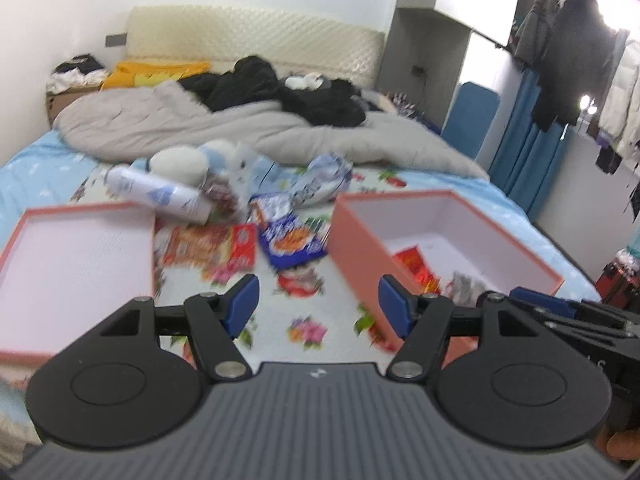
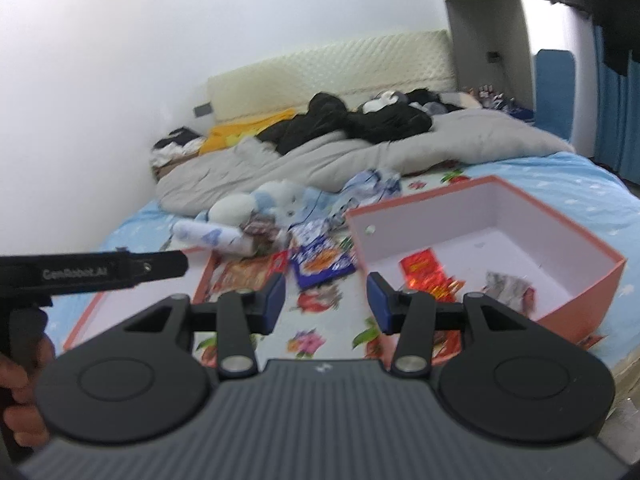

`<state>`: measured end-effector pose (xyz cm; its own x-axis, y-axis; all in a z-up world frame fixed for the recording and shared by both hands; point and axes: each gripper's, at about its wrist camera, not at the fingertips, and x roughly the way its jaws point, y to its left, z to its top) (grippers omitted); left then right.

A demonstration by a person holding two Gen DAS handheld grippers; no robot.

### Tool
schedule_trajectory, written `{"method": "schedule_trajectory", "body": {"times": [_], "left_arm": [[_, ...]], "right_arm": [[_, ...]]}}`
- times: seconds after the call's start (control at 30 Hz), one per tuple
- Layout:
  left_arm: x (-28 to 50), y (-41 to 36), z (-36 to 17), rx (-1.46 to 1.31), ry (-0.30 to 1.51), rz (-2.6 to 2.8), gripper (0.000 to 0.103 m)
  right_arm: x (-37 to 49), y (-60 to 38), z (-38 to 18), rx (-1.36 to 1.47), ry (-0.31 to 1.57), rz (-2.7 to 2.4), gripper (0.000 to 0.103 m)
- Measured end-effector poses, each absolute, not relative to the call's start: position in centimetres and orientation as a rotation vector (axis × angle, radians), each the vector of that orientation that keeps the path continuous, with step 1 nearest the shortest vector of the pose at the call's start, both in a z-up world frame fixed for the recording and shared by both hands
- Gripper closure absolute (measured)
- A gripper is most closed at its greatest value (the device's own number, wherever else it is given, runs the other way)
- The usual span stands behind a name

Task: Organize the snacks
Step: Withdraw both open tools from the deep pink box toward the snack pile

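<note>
An open orange box sits on the bed at the right, with a red snack packet and a silvery packet inside. Its orange lid lies open side up at the left. Between them lie a blue snack bag, a red-orange packet and more wrappers. My left gripper is open and empty above the sheet. My right gripper is open and empty, near the box's left wall.
A white spray can and a white-blue plush toy lie behind the snacks. A grey duvet with black clothes covers the far bed. Coats hang at the right.
</note>
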<state>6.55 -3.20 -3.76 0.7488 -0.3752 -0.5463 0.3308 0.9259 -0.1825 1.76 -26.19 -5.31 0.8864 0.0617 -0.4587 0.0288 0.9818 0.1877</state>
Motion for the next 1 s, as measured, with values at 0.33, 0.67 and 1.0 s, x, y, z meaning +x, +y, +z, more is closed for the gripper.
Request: {"method": "schedule_trajectory", "body": {"times": [0.33,0.67,1.0], "left_arm": [[5.6,-0.4,-8.1,-0.131,0.693,-0.316,0.032],[7.5,0.8,-10.3,-0.153,0.726,-0.284,0.032],[12.0,2.4,-12.0,-0.161,0.733,-0.230,0.032]], "right_arm": [[1.1,-22.9,-8.2,0.154,0.535,0.070,0.055],[2.5,-22.1,-10.2,0.143,0.562,0.070,0.055],[6.2,-21.3,-11.4,0.113,0.569,0.074,0.055]]}}
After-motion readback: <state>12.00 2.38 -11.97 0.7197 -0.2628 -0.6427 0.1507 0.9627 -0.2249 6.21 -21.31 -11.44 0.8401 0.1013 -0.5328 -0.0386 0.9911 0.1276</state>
